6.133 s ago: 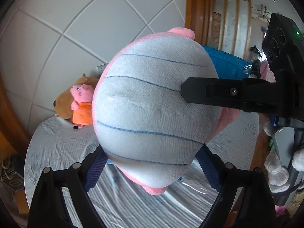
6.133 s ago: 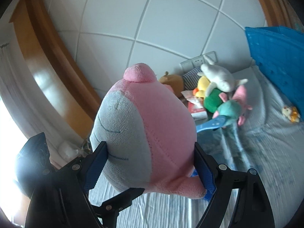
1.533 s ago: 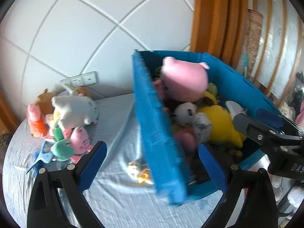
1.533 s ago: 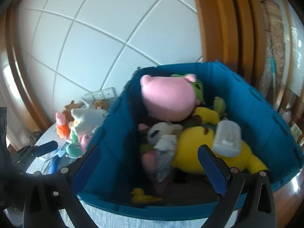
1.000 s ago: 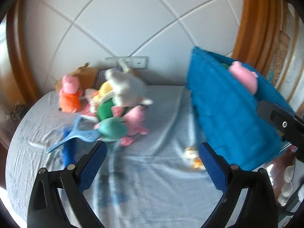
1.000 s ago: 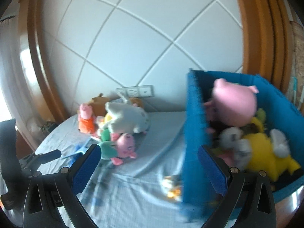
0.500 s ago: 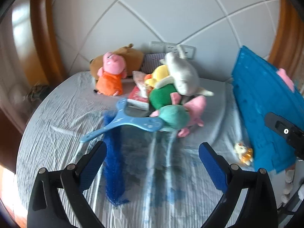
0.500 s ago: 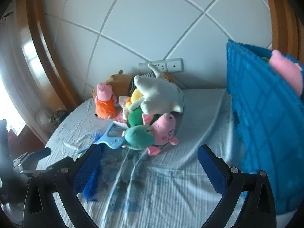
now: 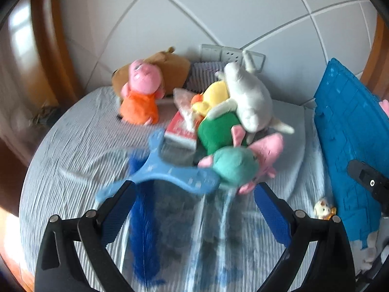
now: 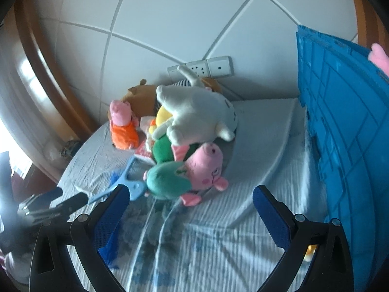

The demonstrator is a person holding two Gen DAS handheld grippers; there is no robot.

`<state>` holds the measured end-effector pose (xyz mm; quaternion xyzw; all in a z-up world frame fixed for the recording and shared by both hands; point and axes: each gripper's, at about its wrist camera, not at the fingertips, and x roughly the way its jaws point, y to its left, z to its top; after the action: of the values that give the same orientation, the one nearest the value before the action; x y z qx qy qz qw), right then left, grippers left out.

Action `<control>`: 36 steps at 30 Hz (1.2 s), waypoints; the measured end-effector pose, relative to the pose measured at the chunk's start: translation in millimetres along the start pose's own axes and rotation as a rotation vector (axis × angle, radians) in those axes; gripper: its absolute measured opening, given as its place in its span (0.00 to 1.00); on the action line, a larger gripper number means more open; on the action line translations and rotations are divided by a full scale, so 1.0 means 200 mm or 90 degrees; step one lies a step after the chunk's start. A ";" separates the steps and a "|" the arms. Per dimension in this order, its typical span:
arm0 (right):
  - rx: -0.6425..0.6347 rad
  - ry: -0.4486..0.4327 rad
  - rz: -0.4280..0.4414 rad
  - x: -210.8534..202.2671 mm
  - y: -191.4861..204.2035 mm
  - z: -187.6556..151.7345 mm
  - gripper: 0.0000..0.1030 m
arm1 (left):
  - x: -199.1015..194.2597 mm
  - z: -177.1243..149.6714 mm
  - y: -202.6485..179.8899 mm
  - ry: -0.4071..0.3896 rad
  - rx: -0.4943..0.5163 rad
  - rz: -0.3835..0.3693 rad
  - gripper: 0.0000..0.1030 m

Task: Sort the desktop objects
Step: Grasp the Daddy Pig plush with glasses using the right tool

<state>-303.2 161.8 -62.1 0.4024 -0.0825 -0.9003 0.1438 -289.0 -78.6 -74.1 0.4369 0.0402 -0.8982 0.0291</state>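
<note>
A pile of plush toys lies on the cloth-covered table: a white plush [image 9: 250, 102] [image 10: 197, 114] on top, a yellow one [image 9: 215, 96] and a green one [image 9: 216, 131] under it, and a pink pig in a teal dress [image 9: 239, 165] [image 10: 192, 170] in front. A pig in orange [image 9: 141, 97] [image 10: 122, 129] sits apart at the left. A light blue hanger [image 9: 165, 170] [image 10: 121, 182] lies beside the pile. My left gripper [image 9: 194, 209] and right gripper [image 10: 188, 209] are both open and empty, short of the pile.
A blue crate [image 9: 352, 141] [image 10: 345, 131] stands at the right with a pink plush [image 10: 380, 57] showing above its rim. A small yellow-white toy [image 9: 323, 209] lies by the crate's base. A brown plush [image 9: 167, 65], a red-white packet [image 9: 182, 126] and a dark blue feather [image 9: 142, 231] lie around.
Both grippers dropped the big pink-and-grey plush into the crate, then swung left and closed in on the pile, which now looms larger.
</note>
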 end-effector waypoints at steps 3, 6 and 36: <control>0.023 -0.007 -0.010 0.05 -0.03 0.07 0.99 | 0.09 0.11 -0.05 -0.001 0.023 -0.009 0.96; 0.035 -0.006 -0.031 0.15 -0.08 0.15 0.91 | 0.20 0.19 -0.12 0.000 0.046 -0.019 0.96; 0.102 0.225 -0.025 0.81 -0.30 -0.27 0.55 | 0.65 -0.25 -0.18 0.144 0.137 -0.077 0.80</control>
<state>-376.5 164.8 -228.0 0.5661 -0.1193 -0.8088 0.1057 -332.1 -39.1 -205.2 0.5322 -0.0271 -0.8427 -0.0770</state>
